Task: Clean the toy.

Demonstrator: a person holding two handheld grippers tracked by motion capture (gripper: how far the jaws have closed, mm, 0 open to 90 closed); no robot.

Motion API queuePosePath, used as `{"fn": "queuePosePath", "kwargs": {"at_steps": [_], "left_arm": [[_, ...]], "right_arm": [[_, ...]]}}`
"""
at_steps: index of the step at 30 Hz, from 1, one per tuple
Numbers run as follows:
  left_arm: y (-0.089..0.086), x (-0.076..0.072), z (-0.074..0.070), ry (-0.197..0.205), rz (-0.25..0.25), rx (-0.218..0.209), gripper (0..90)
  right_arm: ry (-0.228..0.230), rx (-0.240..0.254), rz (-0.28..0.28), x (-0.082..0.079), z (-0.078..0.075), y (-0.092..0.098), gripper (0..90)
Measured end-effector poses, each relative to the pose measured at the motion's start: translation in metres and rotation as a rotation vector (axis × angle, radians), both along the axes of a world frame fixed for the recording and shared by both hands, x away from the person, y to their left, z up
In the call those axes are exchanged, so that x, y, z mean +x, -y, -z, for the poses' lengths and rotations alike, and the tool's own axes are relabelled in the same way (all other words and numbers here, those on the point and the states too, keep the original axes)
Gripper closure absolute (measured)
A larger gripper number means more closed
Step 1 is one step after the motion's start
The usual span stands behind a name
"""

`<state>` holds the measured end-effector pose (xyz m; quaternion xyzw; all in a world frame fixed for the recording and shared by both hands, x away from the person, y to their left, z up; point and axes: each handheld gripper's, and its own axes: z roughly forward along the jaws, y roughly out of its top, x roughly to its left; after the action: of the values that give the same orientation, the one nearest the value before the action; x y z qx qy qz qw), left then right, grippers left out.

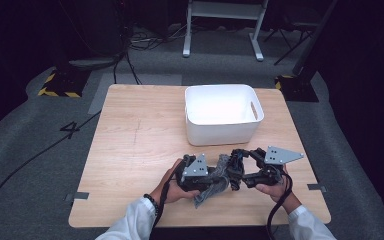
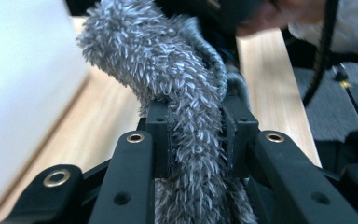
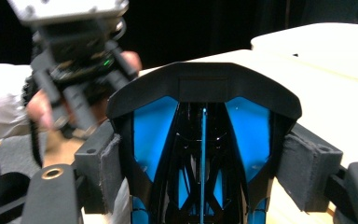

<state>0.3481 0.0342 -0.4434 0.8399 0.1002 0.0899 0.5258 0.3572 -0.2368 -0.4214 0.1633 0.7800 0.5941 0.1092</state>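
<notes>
— Dark floor is seen around one wooden table (image 1: 130, 135); what is counted on it?

— One white bin (image 1: 222, 112) and two grippers. One grey shaggy cloth (image 2: 186, 116) is clamped by the left gripper (image 2: 196, 135) near the table's front edge. One black-and-blue tool (image 3: 203, 140) is clamped by the right gripper (image 3: 209, 163).

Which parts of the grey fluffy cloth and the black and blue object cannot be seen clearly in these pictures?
- Grey fluffy cloth: lower end cut off by the bottom edge, left gripper view.
- Black and blue object: lower part cut off, right gripper view; its kind is unclear.
- High view: both too small, part hidden by the left gripper and right gripper.
</notes>
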Motion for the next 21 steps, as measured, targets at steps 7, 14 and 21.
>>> {"fn": "queuePosePath", "kwargs": {"at_steps": [7,14,21], "left_arm": [[-0.009,0.006,-0.006,0.009,-0.043,-0.041,69.5],[0.004,0.012,0.006,-0.005,-0.039,0.009,69.4],[0.017,0.016,0.026,-0.051,0.01,0.086,69.2]], "right_arm": [[-0.011,-0.002,-0.074,-0.007,0.003,-0.013,25.4],[-0.01,0.022,-0.094,-0.009,0.001,-0.013,25.4],[0.008,0.02,-0.117,-0.014,-0.002,-0.018,25.5]]}}
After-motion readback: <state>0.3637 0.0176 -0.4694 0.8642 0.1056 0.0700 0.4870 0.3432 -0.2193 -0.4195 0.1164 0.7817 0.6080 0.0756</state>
